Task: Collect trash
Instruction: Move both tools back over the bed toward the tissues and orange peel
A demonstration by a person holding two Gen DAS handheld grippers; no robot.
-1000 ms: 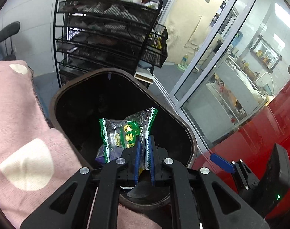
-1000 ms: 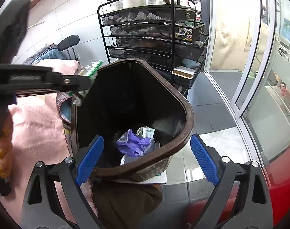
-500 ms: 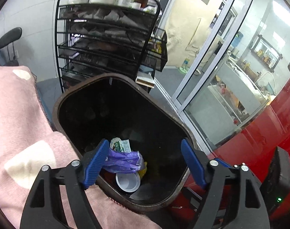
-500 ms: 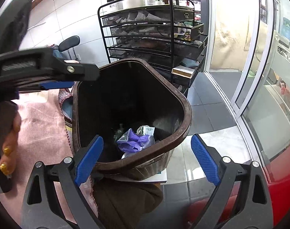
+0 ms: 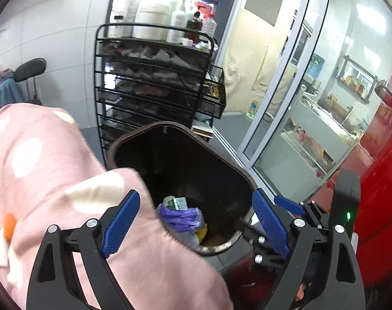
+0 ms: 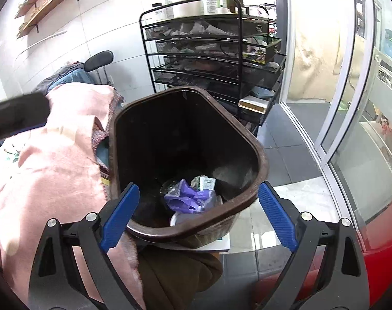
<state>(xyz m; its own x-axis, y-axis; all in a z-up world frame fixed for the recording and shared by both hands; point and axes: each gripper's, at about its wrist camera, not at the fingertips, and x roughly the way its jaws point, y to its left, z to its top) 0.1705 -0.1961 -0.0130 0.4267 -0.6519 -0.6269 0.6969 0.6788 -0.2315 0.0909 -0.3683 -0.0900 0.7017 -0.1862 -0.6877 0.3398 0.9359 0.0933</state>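
Note:
A dark brown trash bin (image 5: pixel 247 180) (image 6: pixel 263 165) stands open on the floor. Inside lie a purple bag (image 5: pixel 180 215) (image 6: pixel 190 199), a green-and-white wrapper (image 5: pixel 177 202) (image 6: pixel 206 182) and a white cup (image 6: pixel 179 218). My left gripper (image 5: pixel 196 223) is open and empty, back from the bin over the pink cloth's edge. My right gripper (image 6: pixel 198 214) is open and empty, straddling the bin's near rim. The right gripper also shows in the left wrist view (image 5: pixel 288 204).
A pink cloth with white dots (image 5: pixel 41 170) (image 6: pixel 54 155) covers the surface left of the bin. A black wire rack (image 5: pixel 154 77) (image 6: pixel 211 51) with bottles stands behind it. Glass doors (image 5: pixel 286 98) and a red surface (image 5: pixel 381 193) lie right.
My left gripper opened and let the green wrapper fall into the bin, then pulled back and left over the pink cloth. The right gripper has stayed put.

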